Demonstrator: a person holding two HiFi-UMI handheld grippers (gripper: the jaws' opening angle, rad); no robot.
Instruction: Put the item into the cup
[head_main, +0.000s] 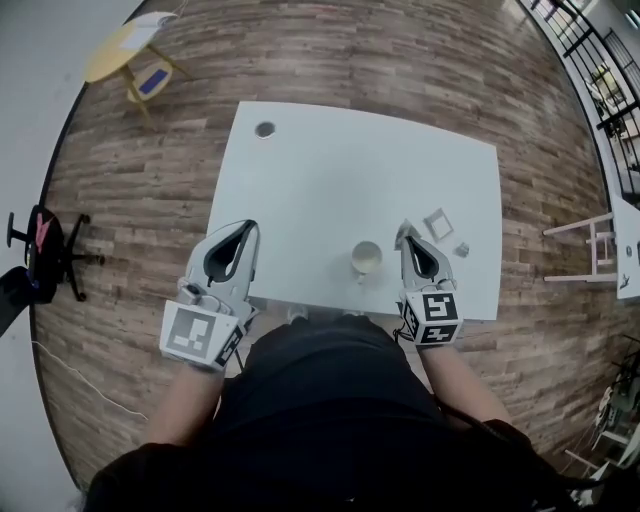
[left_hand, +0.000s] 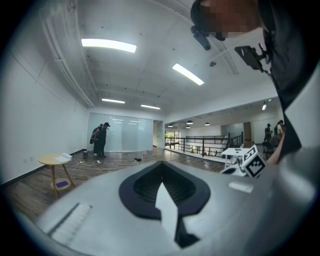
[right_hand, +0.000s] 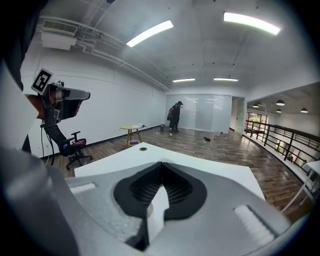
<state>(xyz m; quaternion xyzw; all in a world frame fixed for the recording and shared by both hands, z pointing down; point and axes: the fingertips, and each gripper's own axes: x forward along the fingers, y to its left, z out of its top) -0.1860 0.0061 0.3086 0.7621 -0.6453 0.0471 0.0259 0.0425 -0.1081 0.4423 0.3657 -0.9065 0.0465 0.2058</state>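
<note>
A pale cup (head_main: 366, 258) stands upright near the front edge of the white table (head_main: 330, 170). To its right lie a small grey item (head_main: 461, 249) and a flat square frame (head_main: 437, 222). My right gripper (head_main: 403, 230) hovers just right of the cup and left of those pieces; its jaws are shut with nothing between them, and it points across the table (right_hand: 161, 164). My left gripper (head_main: 248, 226) is over the table's front left part, well left of the cup, also shut and empty (left_hand: 161, 164).
A round grommet (head_main: 265, 129) sits in the table's far left corner. On the wooden floor are a yellow round side table (head_main: 120, 50), a black office chair (head_main: 40, 250) at the left and a white rack (head_main: 595, 240) at the right. People (right_hand: 175, 116) stand far off.
</note>
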